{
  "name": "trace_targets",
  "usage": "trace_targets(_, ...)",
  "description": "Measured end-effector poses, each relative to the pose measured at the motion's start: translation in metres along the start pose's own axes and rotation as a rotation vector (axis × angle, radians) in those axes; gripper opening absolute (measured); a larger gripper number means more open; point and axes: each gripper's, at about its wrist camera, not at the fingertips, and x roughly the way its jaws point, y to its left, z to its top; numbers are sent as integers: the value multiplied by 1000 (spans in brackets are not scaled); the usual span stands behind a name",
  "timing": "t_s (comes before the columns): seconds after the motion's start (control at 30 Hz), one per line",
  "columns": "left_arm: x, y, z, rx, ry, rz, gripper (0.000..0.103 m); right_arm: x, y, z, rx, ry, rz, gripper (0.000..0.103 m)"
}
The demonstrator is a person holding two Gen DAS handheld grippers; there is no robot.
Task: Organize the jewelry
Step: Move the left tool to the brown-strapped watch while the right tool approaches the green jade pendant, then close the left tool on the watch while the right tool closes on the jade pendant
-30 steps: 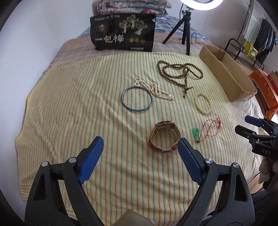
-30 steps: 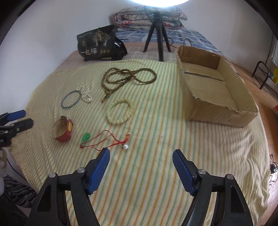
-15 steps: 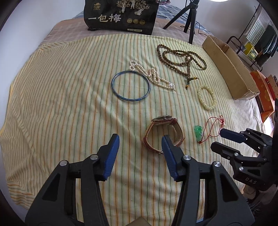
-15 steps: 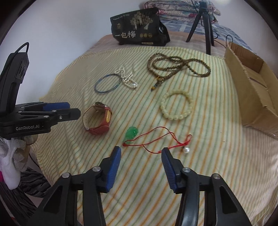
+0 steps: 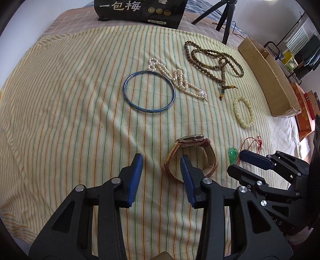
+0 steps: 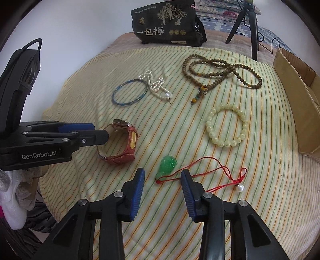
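Note:
On the striped cloth [image 5: 70, 100] lie a blue bangle [image 5: 149, 91] [image 6: 130, 92], a pearl string [image 5: 178, 78], brown prayer beads [image 5: 214, 58] and a cream bead bracelet [image 5: 244, 112] [image 6: 227, 126]. A red-strapped watch [image 5: 193, 138] [image 6: 133, 138] stands on edge. My left gripper [image 5: 161, 160] [image 6: 100, 132] is closing around the strap's near left side; the pads are not pressing on it. A green pendant [image 6: 168, 163] [image 5: 232, 154] on a red cord [image 6: 220, 166] lies just ahead of my right gripper [image 6: 162, 173] [image 5: 238, 164]. Its jaws are closing with the cord's end between them, untouched.
A cardboard box [image 5: 268, 76] [image 6: 296, 90] with an open top stands along the cloth's right edge. A black printed bag [image 5: 140, 10] [image 6: 166, 26] and a tripod [image 5: 226, 20] are at the back. The two grippers are close side by side near the front edge.
Both grippers have come down and forward towards the cloth, and their jaws have narrowed a lot. The left now straddles the watch strap; the right has slid left to the pendant.

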Motion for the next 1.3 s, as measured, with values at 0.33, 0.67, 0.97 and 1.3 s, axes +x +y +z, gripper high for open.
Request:
trace_targets(0.33, 12, 7, 5, -5, 24, 3, 30, 14, 18, 3, -93, 10, -108, 35)
trace_targets(0.67, 11, 3, 6, 16, 13, 9, 8, 12, 21, 0, -146, 10, -153, 14)
trace_targets(0.97, 4, -2, 9, 24, -27, 20, 5, 0, 13, 1, -109, -20, -112, 14)
trace_targets(1.3, -20, -5, 16, 12, -103, 23, 5, -44, 0, 11, -69, -130, -101, 14)
